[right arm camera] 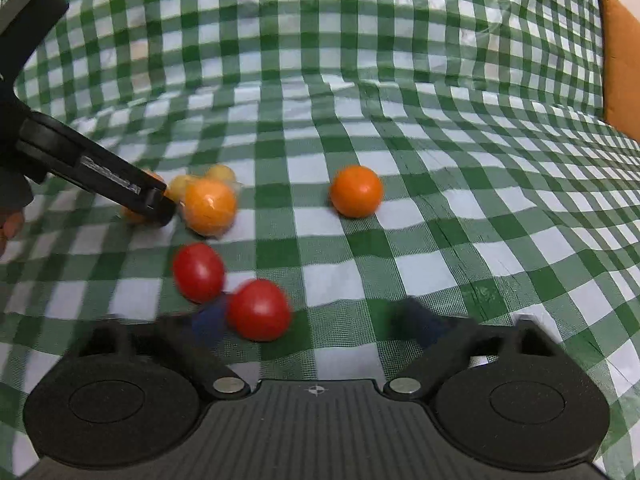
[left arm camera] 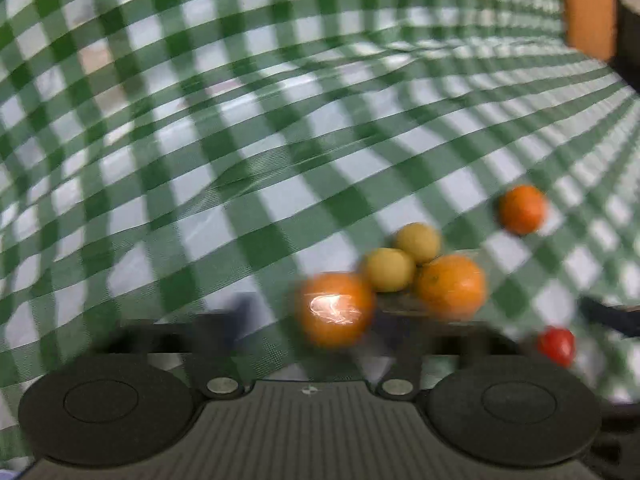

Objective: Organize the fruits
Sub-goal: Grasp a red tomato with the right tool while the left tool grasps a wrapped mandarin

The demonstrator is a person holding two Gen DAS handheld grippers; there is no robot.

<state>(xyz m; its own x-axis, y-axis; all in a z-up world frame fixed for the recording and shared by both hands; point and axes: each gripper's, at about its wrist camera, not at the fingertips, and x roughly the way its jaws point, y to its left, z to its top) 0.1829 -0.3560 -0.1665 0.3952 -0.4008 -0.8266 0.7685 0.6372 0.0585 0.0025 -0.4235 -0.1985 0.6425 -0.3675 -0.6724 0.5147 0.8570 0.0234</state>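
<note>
In the left wrist view my left gripper (left arm camera: 312, 316) is open, with a blurred orange (left arm camera: 335, 309) between its fingers, off-centre toward the right one. Behind it sit two yellow fruits (left arm camera: 389, 269), another orange (left arm camera: 451, 285), a lone orange (left arm camera: 522, 209) and a red tomato (left arm camera: 557, 345). In the right wrist view my right gripper (right arm camera: 316, 320) is open; a red tomato (right arm camera: 259, 309) lies by its left finger, another tomato (right arm camera: 198, 272) beyond. The left gripper (right arm camera: 160, 204) reaches into the orange and yellow cluster (right arm camera: 209, 207). A lone orange (right arm camera: 356, 191) sits apart.
A green and white checked cloth (right arm camera: 400, 120) covers the table, with wrinkles. An orange-brown upright surface (right arm camera: 622, 76) stands at the far right edge; it also shows in the left wrist view (left arm camera: 590, 8).
</note>
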